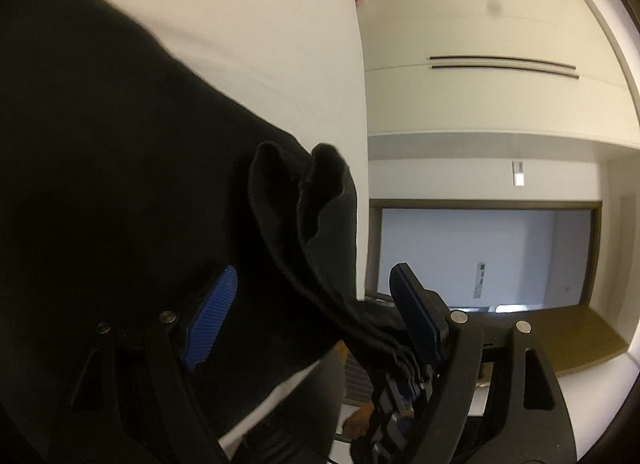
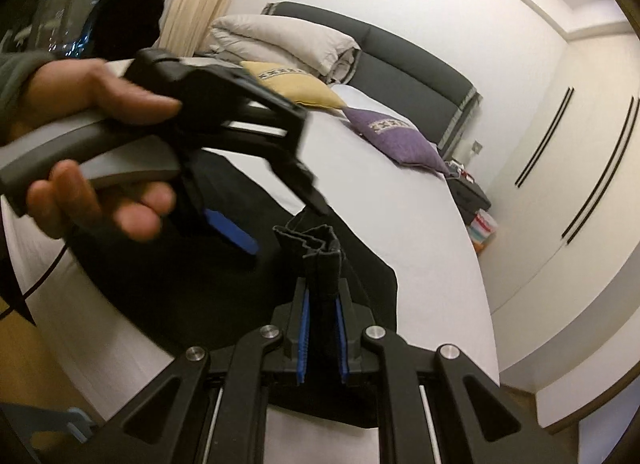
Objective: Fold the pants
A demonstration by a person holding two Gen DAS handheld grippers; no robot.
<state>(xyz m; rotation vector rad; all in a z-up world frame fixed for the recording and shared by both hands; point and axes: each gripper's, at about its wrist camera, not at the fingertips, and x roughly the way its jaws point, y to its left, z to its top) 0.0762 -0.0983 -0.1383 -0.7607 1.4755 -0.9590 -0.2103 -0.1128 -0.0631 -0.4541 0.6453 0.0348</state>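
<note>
ribbed blue right claw [image 2: 322, 334], bunched black pants [image 2: 320, 264]

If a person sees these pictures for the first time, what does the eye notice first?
First, the black pants, spread on the white bed, with a bunched edge pinched in the right tool at bottom centre. Next, the left tool, held open in a hand at the left. Behind lie a yellow pillow and a purple pillow.

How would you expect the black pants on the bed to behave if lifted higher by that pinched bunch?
Probably floppy: the black pants sag from the bunch in the right tool. Likely light, since a narrow pinch holds the bunch up. They may slip sideways, as the left tool is open.
</note>
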